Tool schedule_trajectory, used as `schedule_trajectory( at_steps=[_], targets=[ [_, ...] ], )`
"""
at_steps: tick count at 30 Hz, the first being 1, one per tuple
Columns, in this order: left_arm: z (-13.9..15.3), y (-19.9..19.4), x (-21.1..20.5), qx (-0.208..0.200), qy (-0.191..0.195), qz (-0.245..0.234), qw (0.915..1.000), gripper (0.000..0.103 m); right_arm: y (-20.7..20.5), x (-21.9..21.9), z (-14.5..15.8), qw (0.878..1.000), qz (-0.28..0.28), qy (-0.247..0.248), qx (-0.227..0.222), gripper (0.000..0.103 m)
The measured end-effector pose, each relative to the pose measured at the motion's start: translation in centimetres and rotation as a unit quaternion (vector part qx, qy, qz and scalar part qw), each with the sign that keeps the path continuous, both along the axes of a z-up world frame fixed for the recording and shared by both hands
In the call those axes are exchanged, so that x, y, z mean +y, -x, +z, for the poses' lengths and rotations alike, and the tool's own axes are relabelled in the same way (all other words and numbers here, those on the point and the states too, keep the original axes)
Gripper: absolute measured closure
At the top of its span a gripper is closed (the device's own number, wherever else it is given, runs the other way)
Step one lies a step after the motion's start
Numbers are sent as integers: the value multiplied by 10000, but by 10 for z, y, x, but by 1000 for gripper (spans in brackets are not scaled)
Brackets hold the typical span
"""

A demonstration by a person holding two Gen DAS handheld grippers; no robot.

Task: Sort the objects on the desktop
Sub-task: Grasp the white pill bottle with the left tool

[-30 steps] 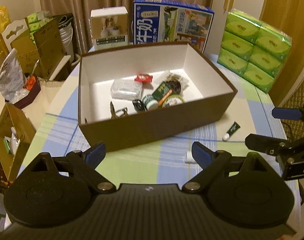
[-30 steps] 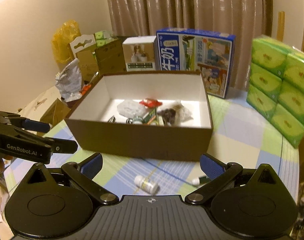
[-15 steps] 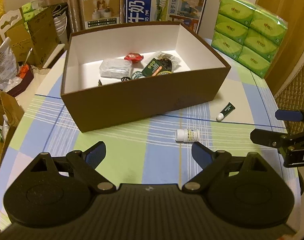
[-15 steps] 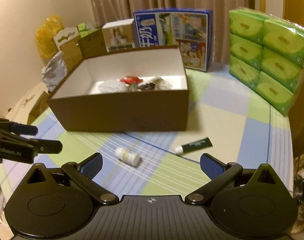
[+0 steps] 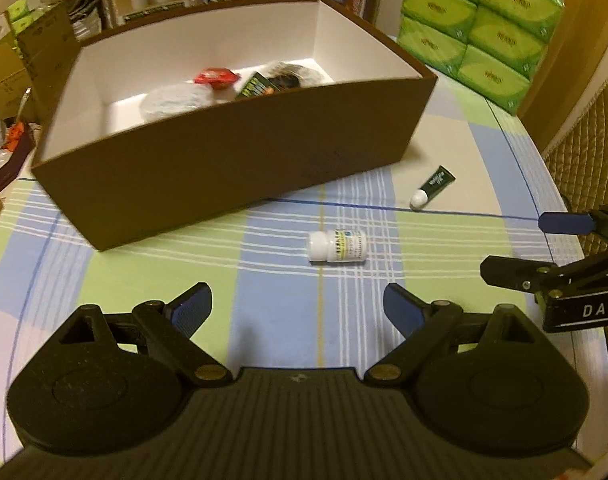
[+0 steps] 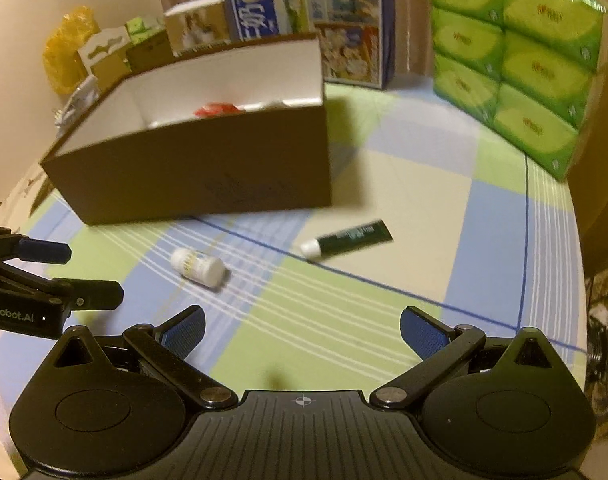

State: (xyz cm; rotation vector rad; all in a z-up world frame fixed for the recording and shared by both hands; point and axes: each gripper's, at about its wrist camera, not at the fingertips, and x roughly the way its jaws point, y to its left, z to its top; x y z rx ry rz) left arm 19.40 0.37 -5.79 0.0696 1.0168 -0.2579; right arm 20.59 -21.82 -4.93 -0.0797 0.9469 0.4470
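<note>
Mostly sorted: several items lie in the brown cardboard box (image 5: 232, 152); the white pill bottle (image 5: 336, 245) and dark green tube (image 5: 432, 187) remain on the checked tablecloth (image 5: 280, 280). The left gripper (image 5: 298, 307) and right gripper (image 6: 302, 329) both gape wide, empty.

Checked tablecloth (image 5: 288, 280): brown box (image 5: 232, 160), pill bottle (image 5: 337, 245), tube (image 5: 431, 187).

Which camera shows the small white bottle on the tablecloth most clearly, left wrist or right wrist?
The left wrist view. There the white bottle lies sharp and side-on, so its printed label and cap show. In the right wrist view the bottle is blurred and seen more end-on, so the label is hard to make out.
</note>
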Motion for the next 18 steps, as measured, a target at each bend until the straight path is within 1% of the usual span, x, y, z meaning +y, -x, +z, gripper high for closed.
schedule_trajectory(
  at_steps=[10,18],
  targets=[
    [-38,-23,-28,224,-22,-116,9997,14,-23,-17,-29,9996,-116,131,203,2],
    [-56,-38,-44,150,-75,-83,9998,15,-40,-26,-43,9992,-174,221,268,2]
  ],
)
